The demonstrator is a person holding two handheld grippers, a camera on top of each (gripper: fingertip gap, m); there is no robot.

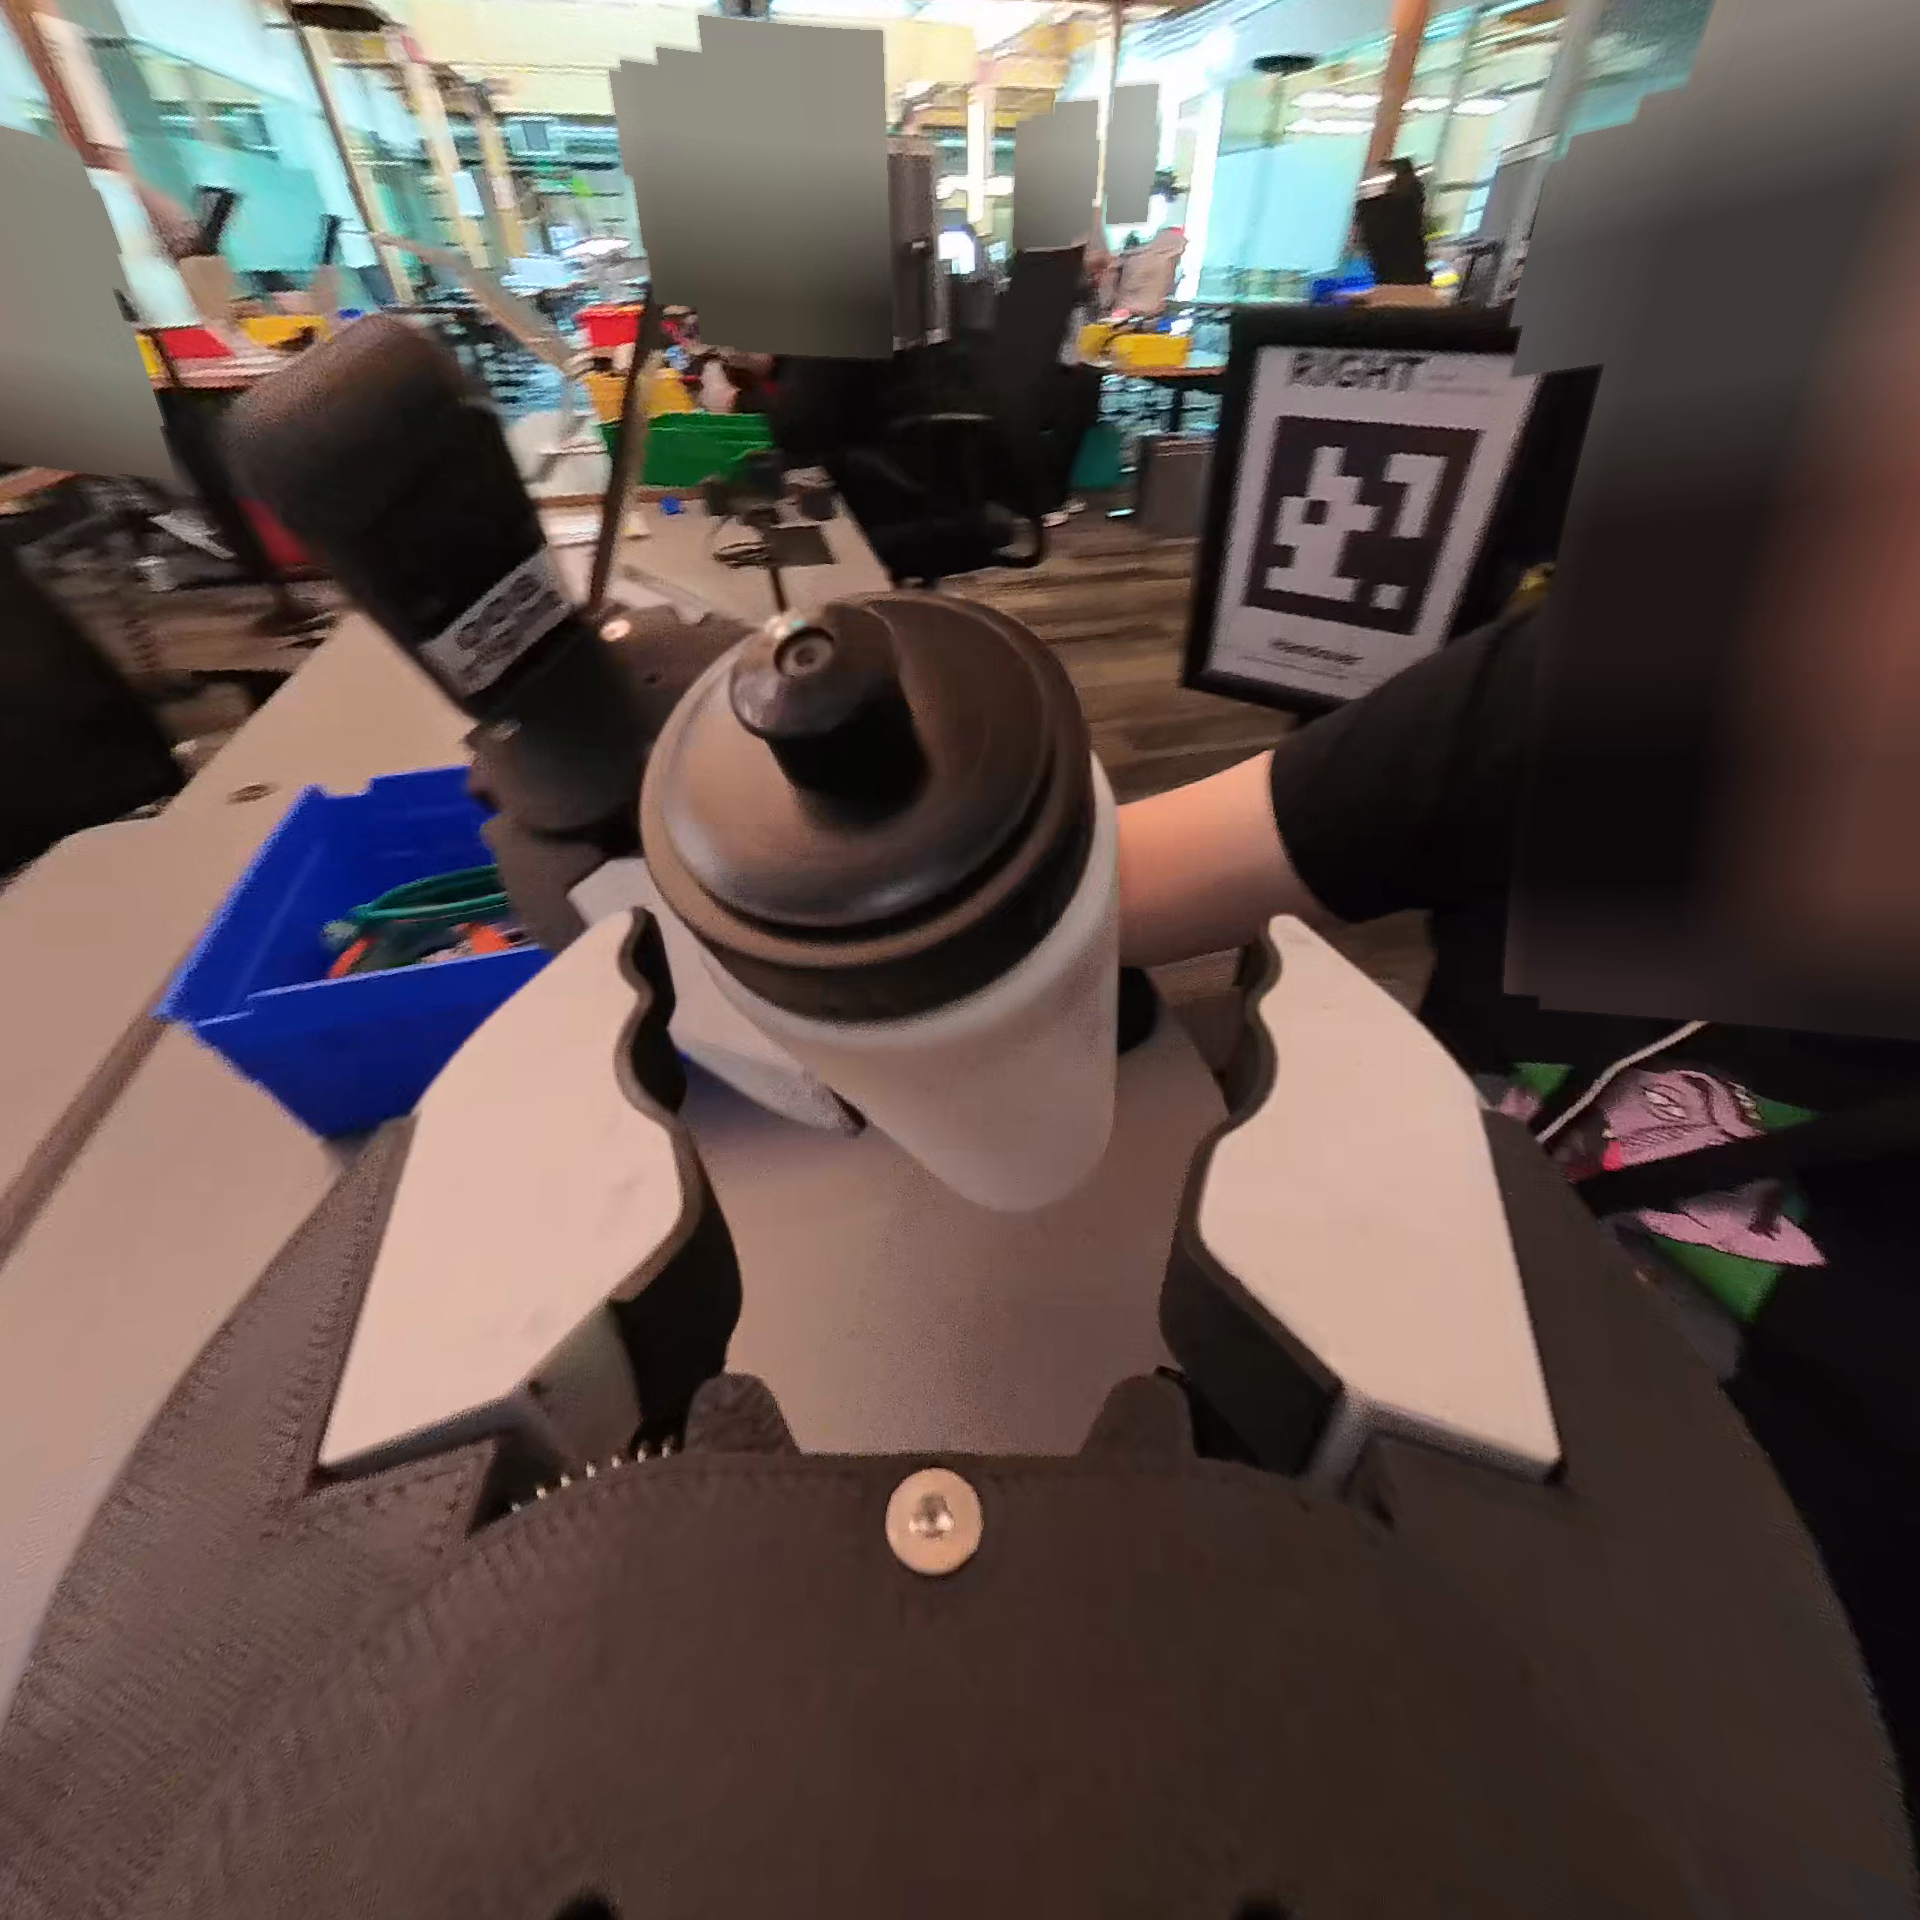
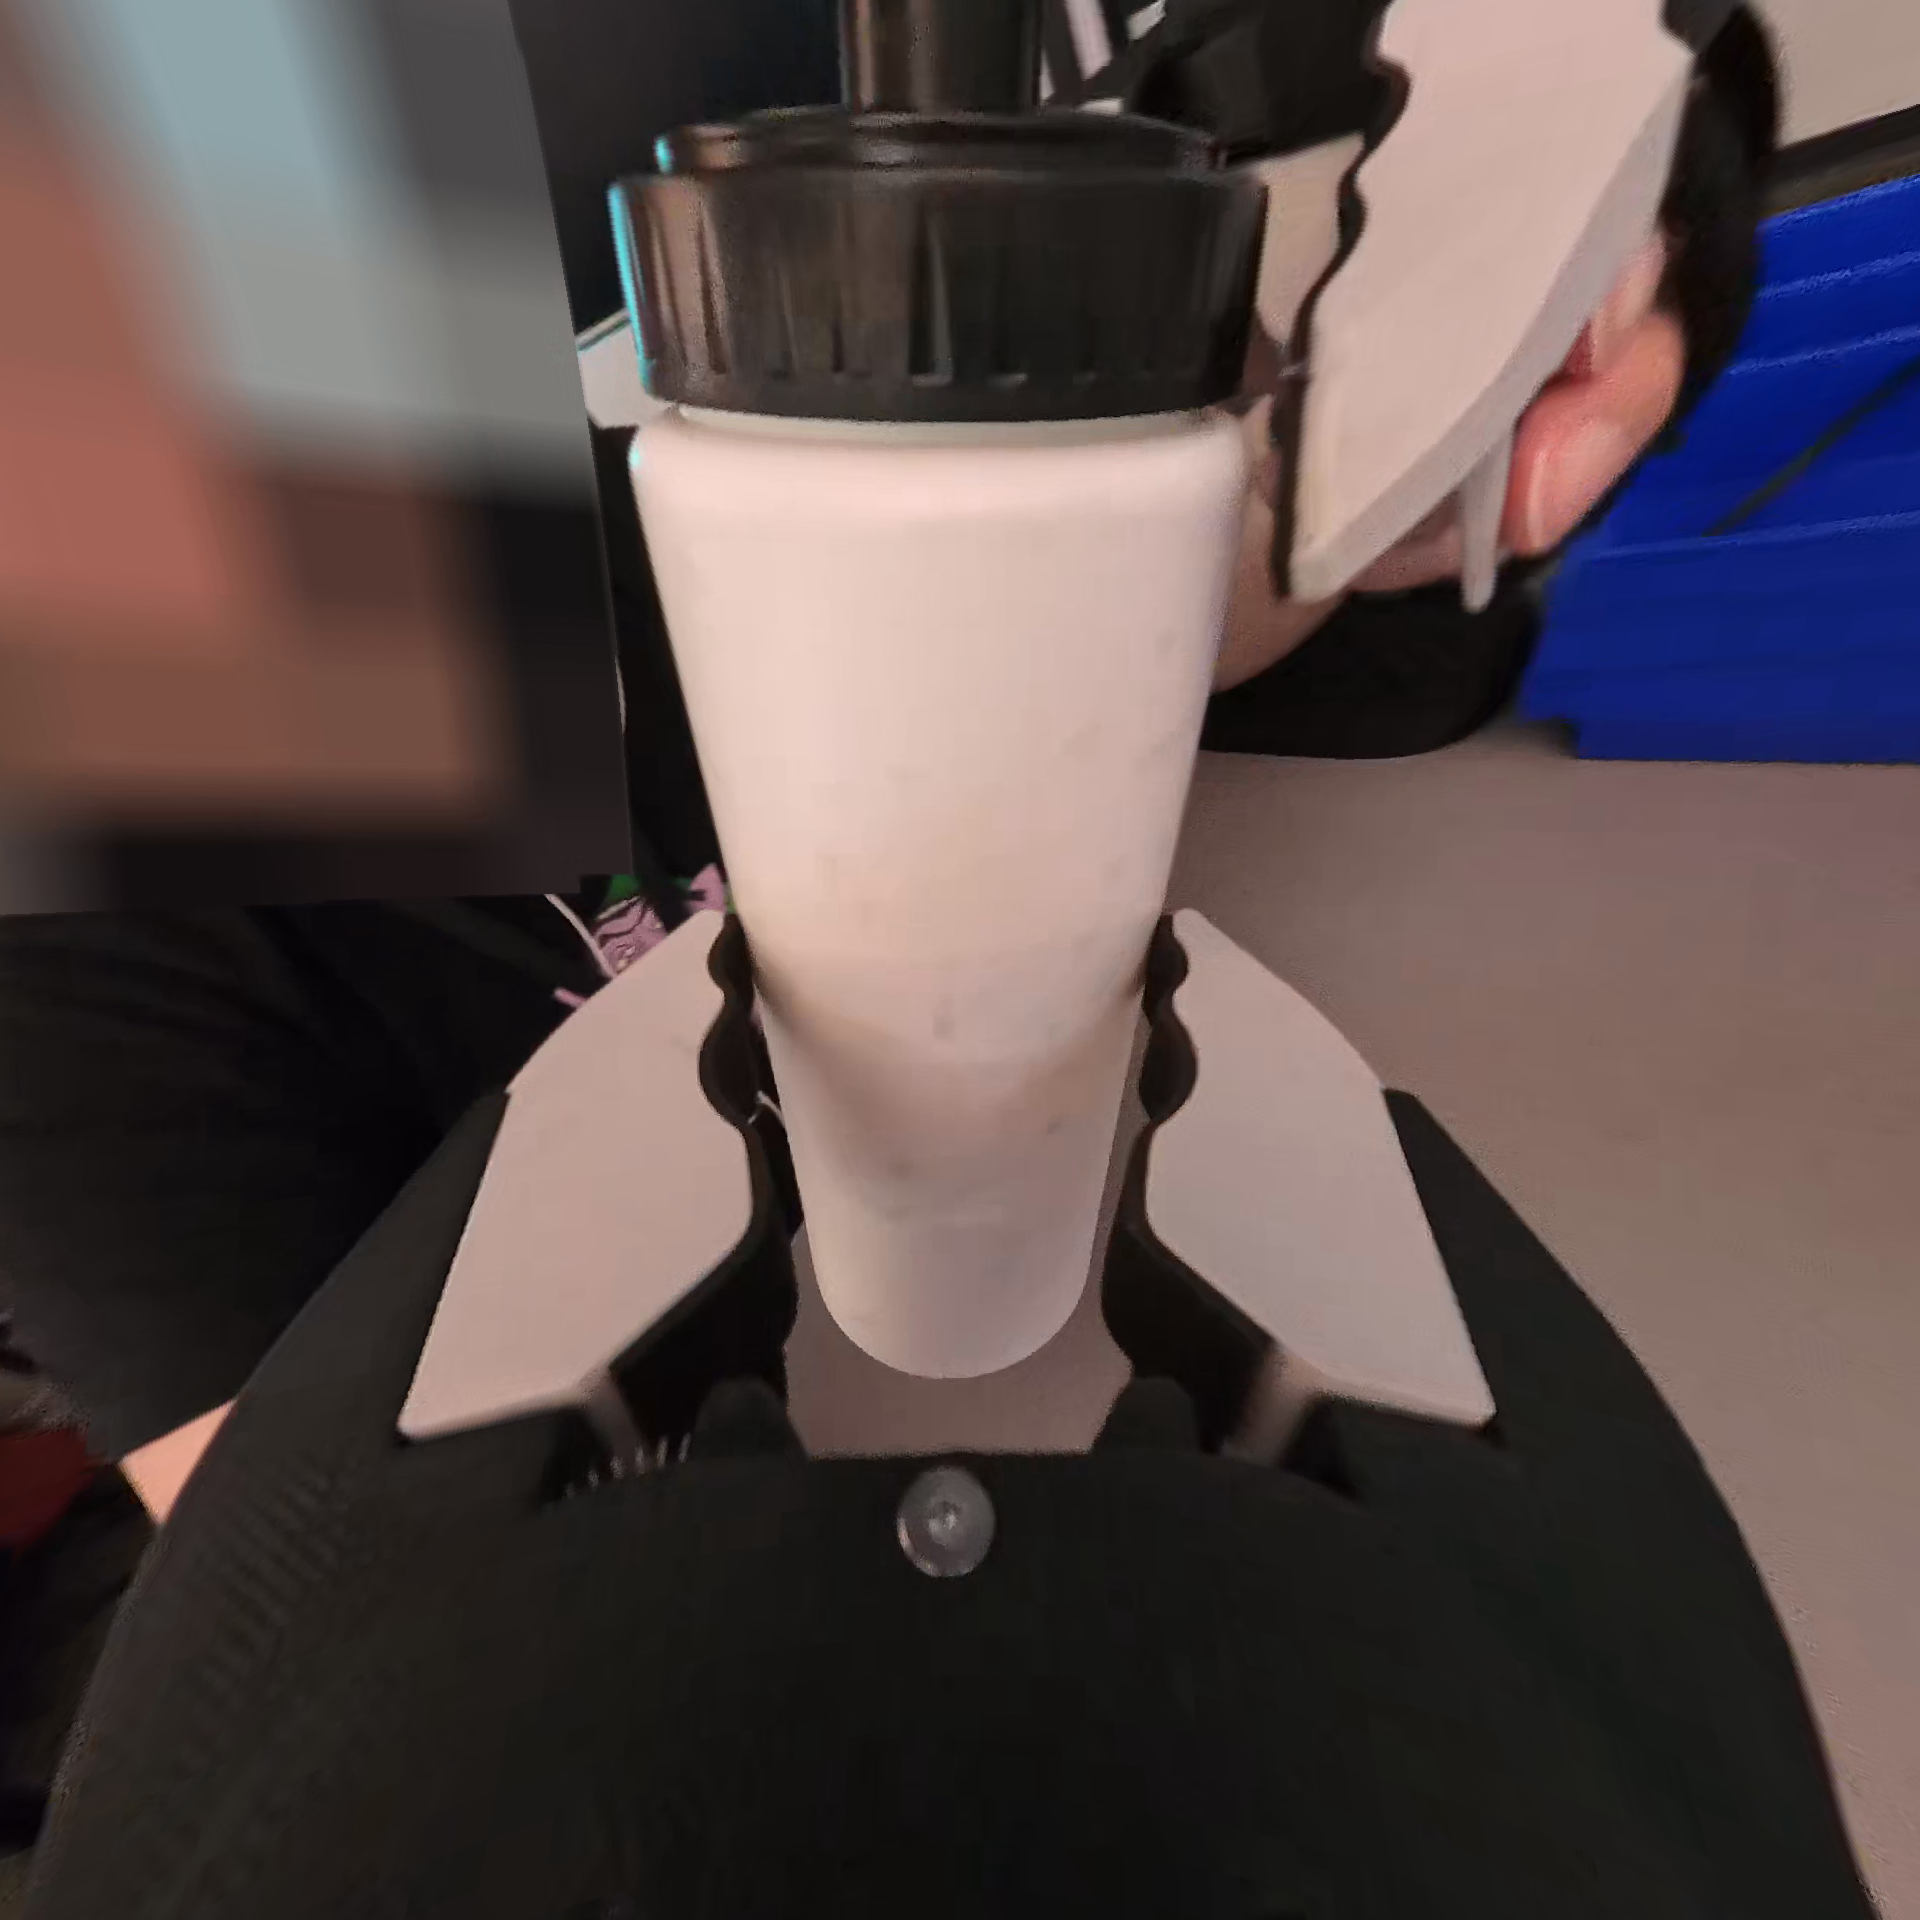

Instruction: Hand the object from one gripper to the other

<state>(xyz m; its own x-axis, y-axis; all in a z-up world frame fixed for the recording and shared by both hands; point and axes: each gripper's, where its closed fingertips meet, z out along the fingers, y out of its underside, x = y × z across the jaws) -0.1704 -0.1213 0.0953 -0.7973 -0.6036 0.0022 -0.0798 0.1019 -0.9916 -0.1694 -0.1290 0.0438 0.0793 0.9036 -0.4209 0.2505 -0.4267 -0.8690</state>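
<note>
While right tongs (image 2: 951,1049) clamp the bottle (image 2: 935,831) — left tongs (image 1: 951,997) gape

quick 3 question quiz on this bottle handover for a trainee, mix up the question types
1. True or false: the left tongs have closed on the bottle.
2. Which tongs grip the bottle's lower body? A left B right C neither
3. Fill in: the bin on the table is ____ in colour.

Key: 1 false, they are open around it. 2 B, the right tongs. 3 blue.
</note>
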